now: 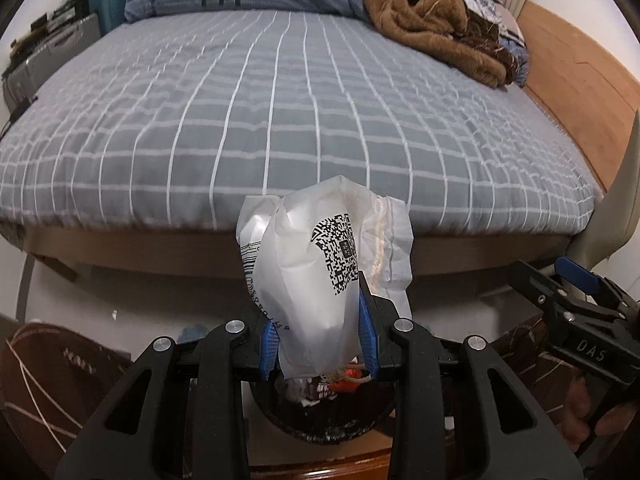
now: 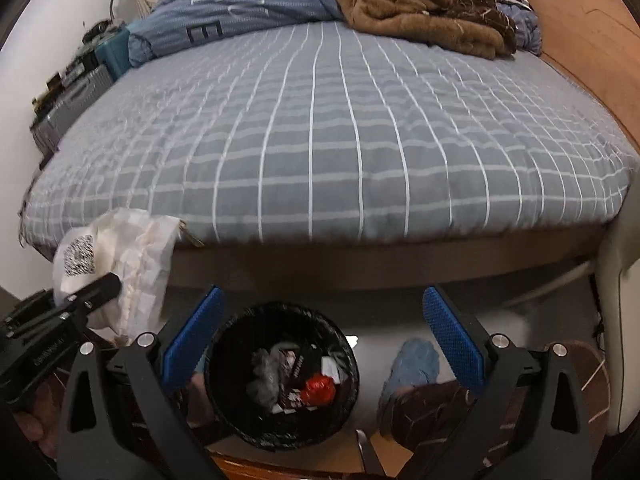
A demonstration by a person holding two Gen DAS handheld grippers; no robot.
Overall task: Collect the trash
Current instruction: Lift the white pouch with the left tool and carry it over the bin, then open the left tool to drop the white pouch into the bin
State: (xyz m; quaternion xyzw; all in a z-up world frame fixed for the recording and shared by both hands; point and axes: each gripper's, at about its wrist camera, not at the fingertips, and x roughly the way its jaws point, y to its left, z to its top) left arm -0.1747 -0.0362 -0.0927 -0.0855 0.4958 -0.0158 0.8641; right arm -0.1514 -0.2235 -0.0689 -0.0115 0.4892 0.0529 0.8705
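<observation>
Where bed (image 2: 320,140) looms, bin (image 2: 282,376) below

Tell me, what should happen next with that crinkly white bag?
Probably open the left hand-held gripper and drop it: the crumpled white plastic bag with the printed code hangs right above the round black-lined trash bin, which already holds wrappers.

Bed (image 2: 320,140): grey sheet with a white grid, on a wooden frame.
On bed, far end: blue quilt (image 2: 248,4), bunched; brown blanket (image 2: 404,0), crumpled beside it and touching it.
Floor (image 2: 368,364): pale, below the bed's near edge.
On floor: black bin (image 2: 224,364) with a liner, holding scraps; blue cloth (image 2: 414,364) near the bin.
</observation>
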